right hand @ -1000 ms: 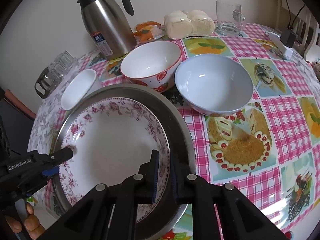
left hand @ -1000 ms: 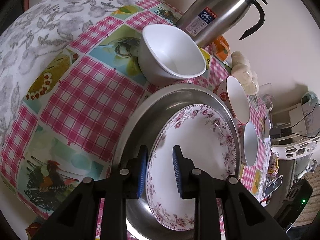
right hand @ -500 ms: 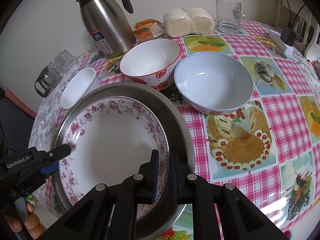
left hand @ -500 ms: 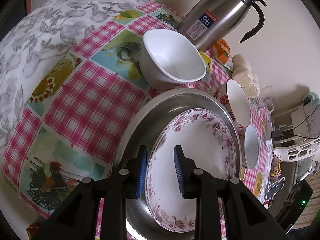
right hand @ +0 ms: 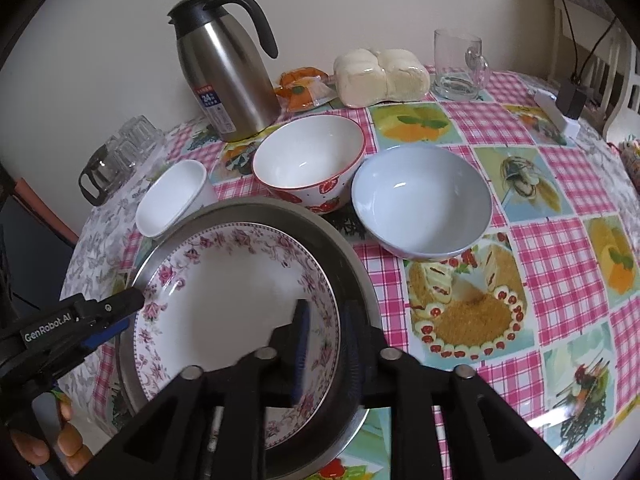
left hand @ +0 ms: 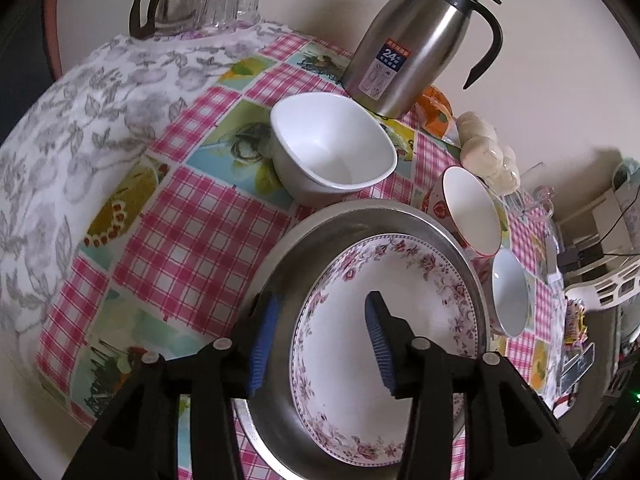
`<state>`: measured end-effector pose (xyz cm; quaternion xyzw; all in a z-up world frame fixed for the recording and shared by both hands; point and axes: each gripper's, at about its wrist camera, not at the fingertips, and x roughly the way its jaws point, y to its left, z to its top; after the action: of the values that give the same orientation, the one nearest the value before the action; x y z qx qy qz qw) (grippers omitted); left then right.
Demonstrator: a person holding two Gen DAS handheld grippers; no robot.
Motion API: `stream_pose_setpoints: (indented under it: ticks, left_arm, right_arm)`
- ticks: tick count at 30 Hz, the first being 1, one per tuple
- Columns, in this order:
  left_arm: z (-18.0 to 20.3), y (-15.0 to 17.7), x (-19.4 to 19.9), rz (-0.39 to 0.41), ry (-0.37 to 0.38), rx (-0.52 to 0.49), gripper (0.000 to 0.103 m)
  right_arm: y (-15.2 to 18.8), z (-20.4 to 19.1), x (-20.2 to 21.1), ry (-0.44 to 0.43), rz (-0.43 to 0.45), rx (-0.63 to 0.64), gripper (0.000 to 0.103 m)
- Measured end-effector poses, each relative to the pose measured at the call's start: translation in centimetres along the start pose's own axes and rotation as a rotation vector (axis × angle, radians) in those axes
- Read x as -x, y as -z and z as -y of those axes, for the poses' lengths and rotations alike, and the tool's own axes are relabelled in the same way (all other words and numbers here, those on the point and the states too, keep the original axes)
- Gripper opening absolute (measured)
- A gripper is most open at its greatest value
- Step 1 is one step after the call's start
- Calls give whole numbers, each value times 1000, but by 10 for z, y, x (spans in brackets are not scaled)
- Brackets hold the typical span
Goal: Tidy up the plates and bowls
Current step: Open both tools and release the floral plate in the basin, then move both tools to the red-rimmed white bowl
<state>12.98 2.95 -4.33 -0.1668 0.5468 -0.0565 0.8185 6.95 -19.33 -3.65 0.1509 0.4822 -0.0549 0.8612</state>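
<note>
A white plate with a pink floral rim (left hand: 384,344) (right hand: 240,296) lies inside a steel dish (left hand: 304,248) (right hand: 344,252) on the checked tablecloth. My left gripper (left hand: 320,340) (right hand: 116,316) is open, its jaws standing either side of the rims of the plate and steel dish at their left. My right gripper (right hand: 324,344) is open, its jaws straddling the plate's right rim. A white square bowl (left hand: 332,148) (right hand: 172,200), a red-rimmed bowl (left hand: 472,208) (right hand: 308,156) and a pale blue bowl (left hand: 510,292) (right hand: 420,200) stand behind the dish.
A steel thermos jug (left hand: 408,36) (right hand: 228,68) stands at the back by the wall. Wrapped buns (right hand: 380,72), an orange packet (right hand: 300,88) and a glass mug (right hand: 456,64) sit beside it. Glasses and a glass pot (left hand: 192,4) stand at the far left corner.
My left gripper's jaws have spread wide apart, letting go of the plate's left rim, and pulled back a little. My right gripper's jaws have parted slightly at the right rim.
</note>
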Motion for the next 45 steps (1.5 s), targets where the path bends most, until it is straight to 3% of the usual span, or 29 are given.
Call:
stream_pose_setpoints:
  ticks: [1,5,13,16,23,31,34,45]
  left_arm:
    - [1,0,1,4,-7,-4,56]
    - [5,-1,2,13,-37,-33,59]
    - [7,-1,4,48,-79,-69,76]
    - [8,0,4,58,-92,-81,87]
    - [13,1,6,99,-134,-105,91]
    - [17,1,7,135,-175,-113,93]
    - [18,1,6,137,-176,-123,101]
    - [38,3,6,175,-183,-192,101]
  right_arm:
    - [0,0,0,3,-1,5,34]
    - [0,-2,-1,24,6,31,61]
    - [0,-5,0,42,25,73,79]
    - [0,-6,0,50,32,81,86]
    - [-1,-3,0,64,38,87,100]
    - [-2,2,2,81,60,91,103]
    - [-3,4,3,91,69,92,103]
    - [-10,19,10,122,117,62,103]
